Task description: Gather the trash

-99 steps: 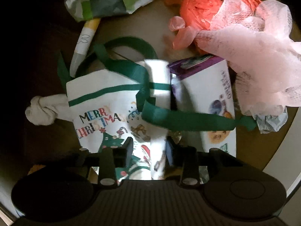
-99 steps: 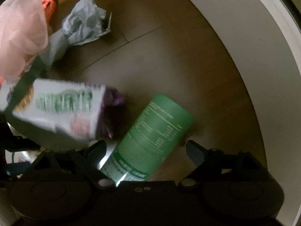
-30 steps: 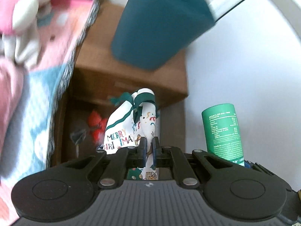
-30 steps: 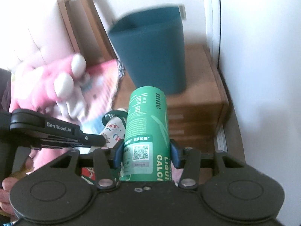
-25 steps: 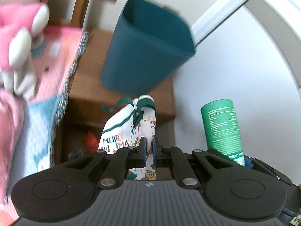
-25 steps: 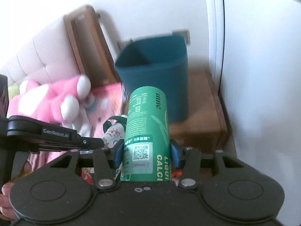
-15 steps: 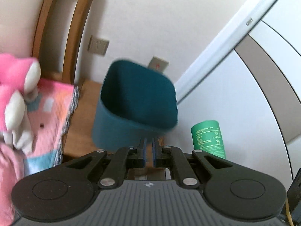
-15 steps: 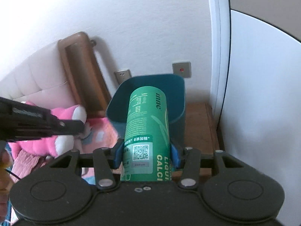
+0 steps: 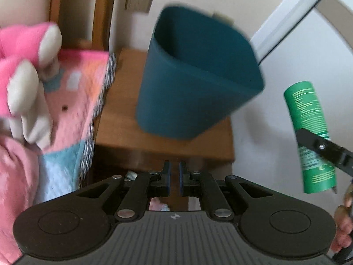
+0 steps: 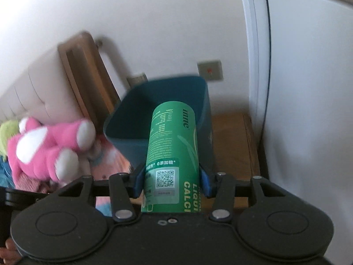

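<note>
Both grippers had risen from the floor litter to the bin on the table. The right gripper clamped the can before the bin; the left gripper had nearly shut jaws, its bag now hidden. Dropping looked next.

Tube: green cylinder with white print, a QR label and yellow lettering; clamped near its base, pointing forward and up, its far end in front of the bin's mouth.
Bin: dark teal, open-topped, upright on a wooden cabinet.
</note>
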{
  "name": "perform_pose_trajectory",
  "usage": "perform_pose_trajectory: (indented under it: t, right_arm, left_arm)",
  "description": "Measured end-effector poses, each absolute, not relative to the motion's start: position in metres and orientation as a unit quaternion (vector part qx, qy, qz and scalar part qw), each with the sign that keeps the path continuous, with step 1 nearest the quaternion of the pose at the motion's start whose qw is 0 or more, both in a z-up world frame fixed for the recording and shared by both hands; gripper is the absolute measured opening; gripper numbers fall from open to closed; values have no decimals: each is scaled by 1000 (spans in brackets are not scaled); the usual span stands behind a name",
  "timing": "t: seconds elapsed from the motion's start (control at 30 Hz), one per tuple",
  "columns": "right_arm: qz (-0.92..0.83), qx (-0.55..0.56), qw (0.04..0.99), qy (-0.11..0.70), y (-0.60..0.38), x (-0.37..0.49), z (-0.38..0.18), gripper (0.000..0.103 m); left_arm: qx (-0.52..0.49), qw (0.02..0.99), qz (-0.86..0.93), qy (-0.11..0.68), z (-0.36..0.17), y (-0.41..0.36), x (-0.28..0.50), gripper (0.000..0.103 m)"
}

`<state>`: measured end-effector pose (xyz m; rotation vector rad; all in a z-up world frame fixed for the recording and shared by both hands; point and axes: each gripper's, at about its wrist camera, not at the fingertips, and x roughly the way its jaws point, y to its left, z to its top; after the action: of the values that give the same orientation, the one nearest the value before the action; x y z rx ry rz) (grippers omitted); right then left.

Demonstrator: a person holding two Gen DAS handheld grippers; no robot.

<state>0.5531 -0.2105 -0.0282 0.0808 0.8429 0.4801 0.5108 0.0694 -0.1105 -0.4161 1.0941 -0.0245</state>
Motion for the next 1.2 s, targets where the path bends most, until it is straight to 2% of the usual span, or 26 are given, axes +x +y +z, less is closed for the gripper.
perform_pose_trajectory:
  t: [0.03,0.07,0.13,0.17,0.2,0.37,0.83,1.0,1.2]
  right_arm:
    - [231,38,882,409,-213,548,-38,48]
    - [228,36,881,414,-215,543,-47,48]
    - [224,38,878,421,-220,534,-66,48]
    - [224,38,876,425,-221,529,-78,48]
    - [221,36,875,429,-223,525,-89,48]
    - [219,26,868,446,-229,507,-164,48]
    - [206,26,838,504,-229,507,-406,48]
    - [202,35,828,522,-227,506,-463,48]
    - [199,36,817,541,-236,502,-506,48]
  left_arm:
    - [-187,832,-14,522,-125,67,509,12]
    - [-176,831,-16,528,-136,64,506,20]
    - [-160,829,-25,535,-163,59,502,43]
    - [-153,828,-29,538,-178,56,503,69]
    - [-149,827,-31,541,-193,55,503,86]
    - [-130,815,-54,563,-284,44,507,88]
    - [-137,749,13,648,-614,57,557,88]
    - [-168,719,55,672,-700,81,570,88]
    - [-185,693,54,695,-767,88,579,87]
